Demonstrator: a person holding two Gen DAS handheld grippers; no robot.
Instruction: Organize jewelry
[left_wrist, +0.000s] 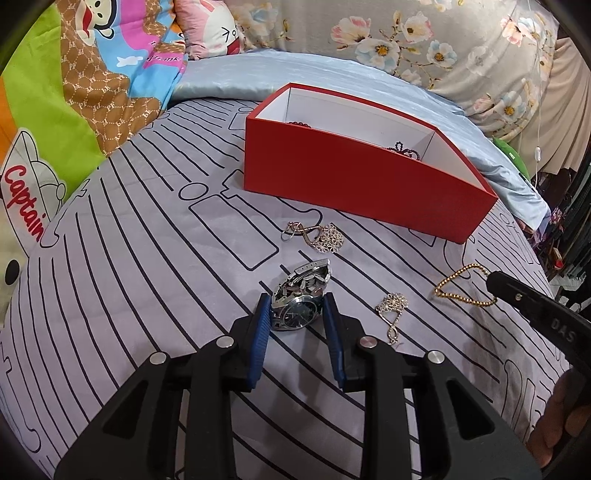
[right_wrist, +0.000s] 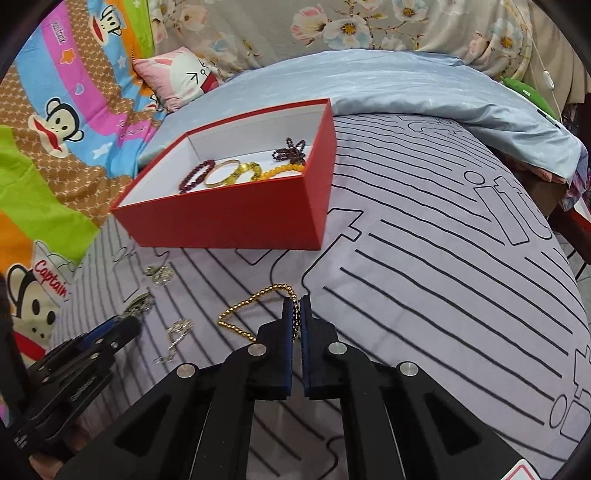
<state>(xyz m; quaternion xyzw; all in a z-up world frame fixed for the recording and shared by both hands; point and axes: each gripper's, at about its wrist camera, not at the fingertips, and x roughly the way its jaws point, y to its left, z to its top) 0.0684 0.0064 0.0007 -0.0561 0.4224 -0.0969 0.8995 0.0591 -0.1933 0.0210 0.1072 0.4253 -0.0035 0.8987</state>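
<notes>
Wristwatch at lower centre of bed, bracketed by half-open left hand-held gripper; close squarely on case. Right hand-held gripper pinches gold bead chain; lift clear toward red box.

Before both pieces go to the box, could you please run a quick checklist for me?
1. Left tongs around the watch: ok, blue pads flank the case, though firm contact cannot be told.
2. Right tongs shut on the gold bead chain: ok, beads sit between the pads.
3. Chain lifted off the bedsheet: not ok, most of it lies on the fabric.
4. Red box open: ok, no lid on it.
5. Room in the box: ok, white floor shows beside the bracelets.
</notes>
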